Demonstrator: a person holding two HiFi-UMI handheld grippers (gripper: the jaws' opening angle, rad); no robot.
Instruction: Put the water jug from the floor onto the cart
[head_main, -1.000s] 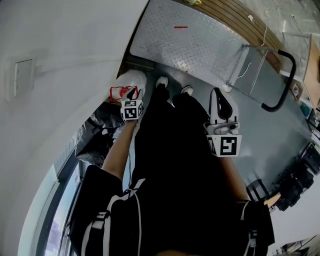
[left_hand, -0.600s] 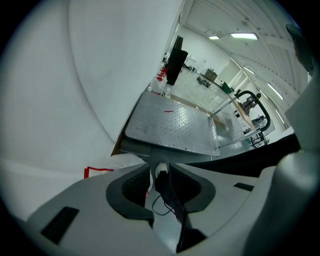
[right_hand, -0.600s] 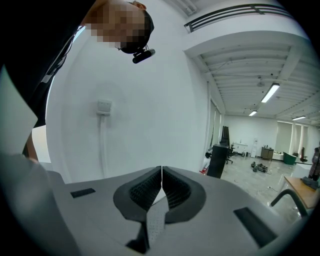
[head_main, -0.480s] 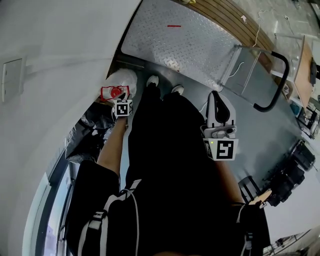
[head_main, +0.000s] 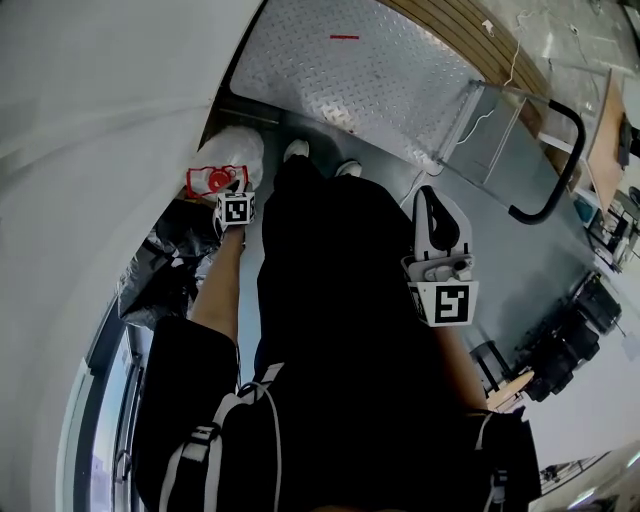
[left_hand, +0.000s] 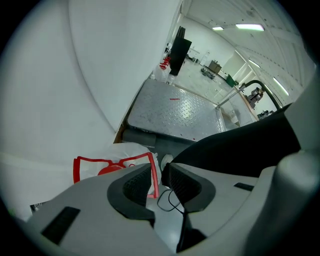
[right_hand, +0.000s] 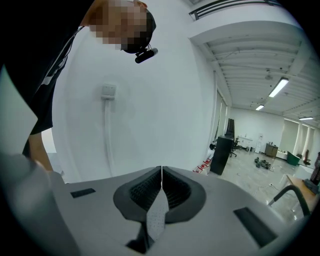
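Note:
The water jug (head_main: 232, 157) is white with a red cap and a red carrying handle (head_main: 208, 181); it stands on the floor by the wall, just in front of the cart's checker-plate deck (head_main: 350, 80). My left gripper (head_main: 229, 194) points steeply down onto the jug's top. In the left gripper view its jaws are apart, and one bar of the red handle (left_hand: 154, 172) runs through the gap beside the left pad (left_hand: 136, 185), short of the right pad. My right gripper (head_main: 436, 198) hangs over the floor to the right, its jaws shut (right_hand: 161, 175) on nothing.
The cart's black push handle (head_main: 560, 150) rises at the right of the deck. Black bags (head_main: 165, 265) lie left of the jug against the curved white wall. The person's shoes (head_main: 297, 150) stand right beside the jug. Dark equipment (head_main: 575, 330) sits at far right.
My left gripper has gone down to the jug's red handle and looks smaller in the head view. The right gripper has sunk a little and stays shut.

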